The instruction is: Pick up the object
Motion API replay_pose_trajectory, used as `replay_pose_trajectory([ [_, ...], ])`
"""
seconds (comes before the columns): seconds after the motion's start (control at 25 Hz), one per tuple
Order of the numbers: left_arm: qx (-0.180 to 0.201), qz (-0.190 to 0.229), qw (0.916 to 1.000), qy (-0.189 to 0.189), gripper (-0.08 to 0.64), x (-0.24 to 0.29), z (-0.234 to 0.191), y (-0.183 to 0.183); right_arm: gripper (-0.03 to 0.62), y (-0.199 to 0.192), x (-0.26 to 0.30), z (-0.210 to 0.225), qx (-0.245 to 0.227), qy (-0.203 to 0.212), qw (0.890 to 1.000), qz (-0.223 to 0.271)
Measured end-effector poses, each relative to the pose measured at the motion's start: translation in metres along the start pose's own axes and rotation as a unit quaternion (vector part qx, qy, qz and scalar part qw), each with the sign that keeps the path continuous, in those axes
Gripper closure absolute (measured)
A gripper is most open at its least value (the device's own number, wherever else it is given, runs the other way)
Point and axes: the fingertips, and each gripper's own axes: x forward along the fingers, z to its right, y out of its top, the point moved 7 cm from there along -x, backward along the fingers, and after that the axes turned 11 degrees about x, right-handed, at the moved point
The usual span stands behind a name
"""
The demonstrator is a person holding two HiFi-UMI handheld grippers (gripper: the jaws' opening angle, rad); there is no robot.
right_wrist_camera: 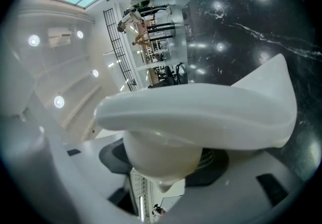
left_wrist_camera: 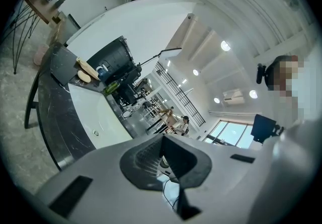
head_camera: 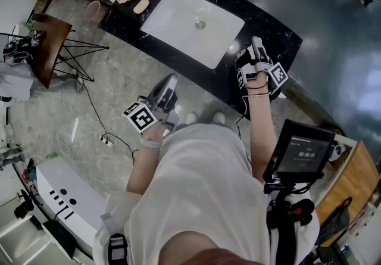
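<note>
Bracketing the rounded underside of the white dish (right_wrist_camera: 201, 112), the pads (right_wrist_camera: 111, 161) of the right gripper (right_wrist_camera: 163, 162) stand wide apart and, as far as its own view shows, bear on the bowl from 2 sides just below the broad rim. That rim spreads well past the jaws and runs to 1 pointed corner. The dish is at the right end of the black marble counter (head_camera: 271, 25), beside the white sink (head_camera: 178, 11); I cannot tell whether it is clear of the stone. It looks glazed and rigid, so likely smooth, slippery and liable to chip. It probably has some weight, and the overhanging rim should pull it toward tilting. Taking it low on the bowl, snug under the rim, seems the safest hold. Further out, the left gripper (head_camera: 168, 84) hangs in front of the counter, its jaws together with nothing between them.
</note>
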Motion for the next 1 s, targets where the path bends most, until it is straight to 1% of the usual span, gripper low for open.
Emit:
replay_pose_trajectory([
  [0.24, -0.005, 0.003, 0.9999, -0.011, 0.554, -0.009, -0.001, 0.004, 0.322, -0.023, -0.005, -0.018, -0.054, 0.016, 0.998, -0.025],
  [0.36, -0.008, 0.004, 0.9998, -0.019, 0.554, -0.012, -0.003, 0.005, 0.322, -0.036, -0.007, -0.028, -0.097, 0.023, 0.994, -0.045],
  [0.44, -0.01, 0.005, 0.9996, -0.025, 0.554, -0.014, -0.003, 0.005, 0.322, -0.047, -0.01, -0.036, -0.132, 0.022, 0.989, -0.057],
  [0.68, -0.018, 0.006, 0.9989, -0.043, 0.554, -0.02, -0.003, 0.007, 0.322, -0.08, -0.022, -0.058, -0.229, 0.028, 0.97, -0.081],
  [0.88, -0.024, 0.002, 0.9976, -0.065, 0.554, -0.017, 0.001, 0.006, 0.322, -0.105, -0.035, -0.079, -0.309, 0.039, 0.945, -0.099],
  [1.0, -0.029, -0.002, 0.9965, -0.078, 0.554, -0.012, 0.003, 0.003, 0.322, -0.114, -0.043, -0.088, -0.353, 0.033, 0.93, -0.094],
])
